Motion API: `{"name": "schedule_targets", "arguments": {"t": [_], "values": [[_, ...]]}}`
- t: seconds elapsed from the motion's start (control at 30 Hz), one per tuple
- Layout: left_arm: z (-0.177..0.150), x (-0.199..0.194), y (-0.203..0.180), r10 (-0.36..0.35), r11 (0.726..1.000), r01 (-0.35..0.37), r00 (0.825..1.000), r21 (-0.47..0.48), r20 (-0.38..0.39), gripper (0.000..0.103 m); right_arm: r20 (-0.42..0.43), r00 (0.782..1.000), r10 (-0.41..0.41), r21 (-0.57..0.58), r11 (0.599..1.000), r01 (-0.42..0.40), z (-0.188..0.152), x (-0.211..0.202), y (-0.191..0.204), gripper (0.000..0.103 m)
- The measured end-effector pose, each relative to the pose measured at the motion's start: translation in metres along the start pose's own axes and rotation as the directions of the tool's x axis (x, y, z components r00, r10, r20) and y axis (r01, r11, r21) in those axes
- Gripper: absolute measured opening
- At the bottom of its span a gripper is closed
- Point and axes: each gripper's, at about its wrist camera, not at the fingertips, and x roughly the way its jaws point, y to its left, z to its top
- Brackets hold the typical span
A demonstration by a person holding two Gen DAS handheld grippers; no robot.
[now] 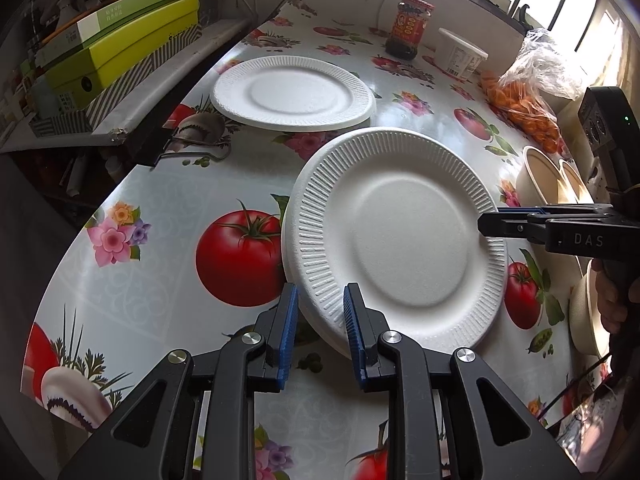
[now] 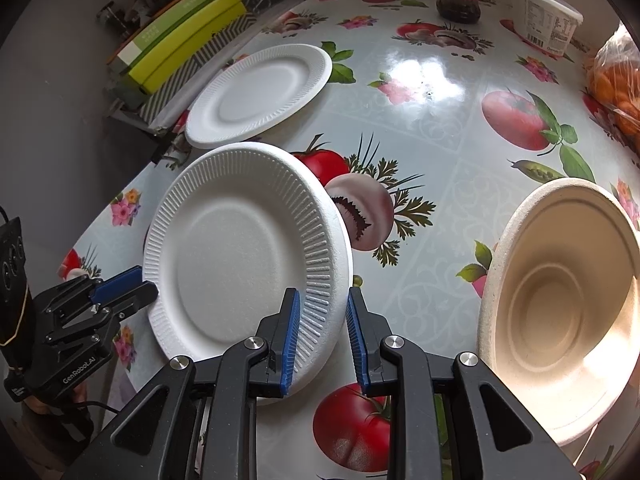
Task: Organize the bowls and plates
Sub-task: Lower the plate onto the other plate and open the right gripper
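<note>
**L wrist view.** Left gripper (image 1: 320, 300) is at the bottom of frame. Its jaws are narrow, with the blue pads either side of the near rim of the near plate (image 1: 396, 240), and it appears clamped on the rim. The plate is white with a ribbed rim. It sits tilted over the patterned tablecloth (image 1: 160, 184), with its left edge over a printed tomato. Cannot tell if any part touches the cloth. Right gripper (image 1: 486, 224) comes in from the right with its fingers pinched on the opposite rim of the same plate. A person's hand (image 1: 612, 300) is behind it on the handle. The far plate (image 1: 292, 94) lies flat on the cloth, well apart, towards the table's left edge. Beige bowls (image 1: 540, 172) are at the right edge. At the back are a sauce jar (image 1: 408, 28), a white tub (image 1: 460, 56) and a bag of orange fruit (image 1: 524, 108). Green boxes (image 1: 120, 48) sit off the table at left.

**R wrist view.** The right gripper (image 2: 322, 304) has a narrow gap, with the plate's right rim edge-on between the pads, so it is holding the near plate (image 2: 240, 256). The left gripper (image 2: 140, 284) is at lower left, nipped onto the plate's left rim. The far plate (image 2: 260, 96) is beyond, not touching the near one. One bowl (image 2: 560, 300) is upright on the cloth just right of the gripper. It has nothing in it and is apart from the near plate.
</note>
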Motion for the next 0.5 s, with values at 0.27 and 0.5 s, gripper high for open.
{"name": "schedule_targets", "arguments": {"t": [0.27,0.5], "values": [[0.0015,-0.0025,0.0006,-0.004,1.0,0.004,1.0,-0.003,0.009,0.025,0.008,1.0,0.015,0.015,1.0,-0.015,0.0014,-0.0011,0.001,0.037],[0.0038,-0.0061,0.0042,-0.009,1.0,0.009,1.0,-0.006,0.022,0.025,0.021,1.0,0.013,0.016,1.0,-0.014,0.0033,-0.0065,0.0007,0.04]]}}
